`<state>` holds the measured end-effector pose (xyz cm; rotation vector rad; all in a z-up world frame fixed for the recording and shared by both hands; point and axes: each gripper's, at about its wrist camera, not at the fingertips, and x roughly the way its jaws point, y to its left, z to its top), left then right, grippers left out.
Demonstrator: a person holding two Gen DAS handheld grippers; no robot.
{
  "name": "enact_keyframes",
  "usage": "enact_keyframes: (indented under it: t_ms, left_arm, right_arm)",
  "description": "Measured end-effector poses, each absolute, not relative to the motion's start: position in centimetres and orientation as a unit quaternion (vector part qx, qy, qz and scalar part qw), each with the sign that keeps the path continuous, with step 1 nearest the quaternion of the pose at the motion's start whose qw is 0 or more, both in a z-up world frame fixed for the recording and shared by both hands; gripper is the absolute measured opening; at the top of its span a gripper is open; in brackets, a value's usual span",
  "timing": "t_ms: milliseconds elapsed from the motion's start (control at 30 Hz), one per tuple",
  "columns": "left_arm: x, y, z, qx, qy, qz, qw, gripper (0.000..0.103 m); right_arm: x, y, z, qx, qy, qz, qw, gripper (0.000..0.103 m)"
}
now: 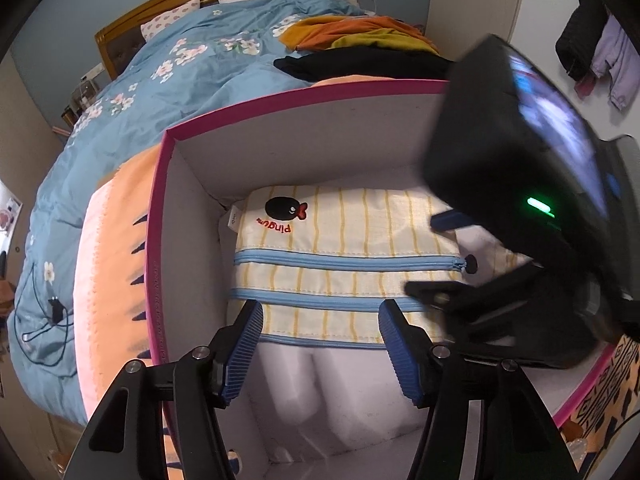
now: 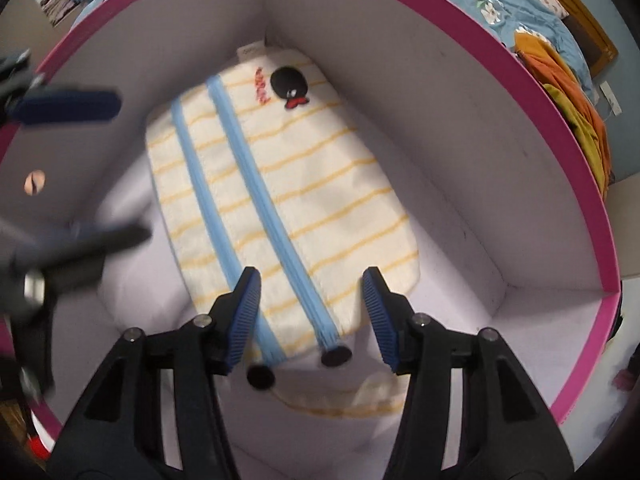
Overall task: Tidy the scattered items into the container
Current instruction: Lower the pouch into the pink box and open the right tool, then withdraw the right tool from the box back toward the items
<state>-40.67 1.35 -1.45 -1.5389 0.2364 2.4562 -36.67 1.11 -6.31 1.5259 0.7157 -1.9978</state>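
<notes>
A white pouch with yellow stripes, blue zippers and a black penguin patch [image 1: 344, 260] lies flat on the floor of a box with pink rims and white walls [image 1: 280, 140]. My left gripper [image 1: 320, 344] is open and empty, just above the pouch's near edge. My right gripper [image 2: 312, 312] is open and empty over the pouch's zipper end [image 2: 280, 208], inside the box [image 2: 480, 92]. The right gripper's black body [image 1: 520, 200] fills the right of the left wrist view. The left gripper's fingers [image 2: 68, 106] show blurred at the left of the right wrist view.
The box stands on an orange and pink cloth [image 1: 112, 260] on a bed with a blue floral duvet [image 1: 160, 80]. Orange, yellow and black clothes [image 1: 360, 40] lie piled behind the box. A black cable [image 1: 52, 312] lies on the duvet at left.
</notes>
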Motion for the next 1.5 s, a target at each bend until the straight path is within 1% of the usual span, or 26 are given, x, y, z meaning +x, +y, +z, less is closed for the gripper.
enact_keyframes:
  t_ms: [133,333,467,533,700,833,867,1000,1133,1167,1233,1267,1367,1400,1433,1467,1500]
  left_arm:
    - [-40.2,0.9,-0.8,-0.52,0.066,0.842,0.127,0.062]
    - [-39.1,0.7,0.9,-0.496,0.058,0.856,0.133,0.062]
    - [-38.5,0.3,2.1,-0.49,0.043,0.859,0.139,0.062]
    - [-38.0,0.1,2.7,-0.486,0.041,0.862,0.14,0.062]
    - [-36.1,-0.6,4.1,-0.476,0.017,0.866,0.149,0.062]
    - [-33.6,-1.5,6.1,-0.455,-0.008,0.877,0.156,0.062]
    - [-33.0,-1.8,6.7,-0.449,-0.016,0.879,0.159,0.063]
    - [-29.6,-2.8,8.9,-0.415,-0.046,0.891,0.178,0.073]
    - [-26.0,-3.6,10.4,-0.382,-0.072,0.901,0.191,0.075]
    - [-25.1,-3.6,10.7,-0.374,-0.074,0.904,0.192,0.076]
    - [-23.3,-3.5,11.1,-0.357,-0.072,0.913,0.186,0.081]
    - [-22.5,-3.5,11.2,-0.347,-0.067,0.919,0.175,0.087]
    - [-20.3,-3.1,11.6,-0.321,-0.059,0.932,0.159,0.089]
    - [-19.6,-3.1,11.7,-0.317,-0.06,0.933,0.157,0.093]
    - [-18.9,-3.1,11.8,-0.314,-0.062,0.934,0.155,0.096]
    - [-18.2,-3.3,11.9,-0.311,-0.069,0.935,0.155,0.103]
    - [-17.4,-3.5,12.0,-0.307,-0.076,0.936,0.155,0.103]
  right_arm:
    - [-36.8,1.4,-5.4,0.539,0.268,-0.764,0.233,0.055]
    - [-34.4,4.5,-1.1,0.489,0.198,-0.811,0.252,0.055]
    - [-31.9,6.1,1.2,0.469,0.144,-0.824,0.284,0.055]
    - [-31.2,6.5,2.0,0.466,0.118,-0.822,0.307,0.056]
    - [-27.6,8.0,3.5,0.451,0.074,-0.827,0.327,0.056]
    - [-24.5,9.6,4.8,0.416,0.032,-0.836,0.356,0.056]
    - [-23.3,10.0,5.2,0.405,0.026,-0.838,0.364,0.056]
    - [-19.4,11.7,6.4,0.36,0.006,-0.848,0.389,0.056]
    - [-15.6,12.7,7.2,0.324,-0.003,-0.858,0.398,0.059]
    - [-14.7,12.9,7.4,0.316,-0.005,-0.861,0.399,0.06]
    - [-13.0,13.2,7.8,0.298,-0.007,-0.866,0.401,0.061]
    - [-12.2,13.2,7.9,0.291,-0.007,-0.87,0.399,0.062]
    - [-10.1,12.9,8.2,0.27,-0.005,-0.875,0.403,0.063]
    - [-9.3,12.7,8.2,0.263,-0.001,-0.876,0.403,0.067]
    - [-8.3,12.5,8.2,0.255,0.004,-0.878,0.404,0.074]
    - [-7.5,12.2,8.2,0.248,0.009,-0.879,0.406,0.077]
    - [-6.7,12.1,8.2,0.242,0.015,-0.88,0.409,0.079]
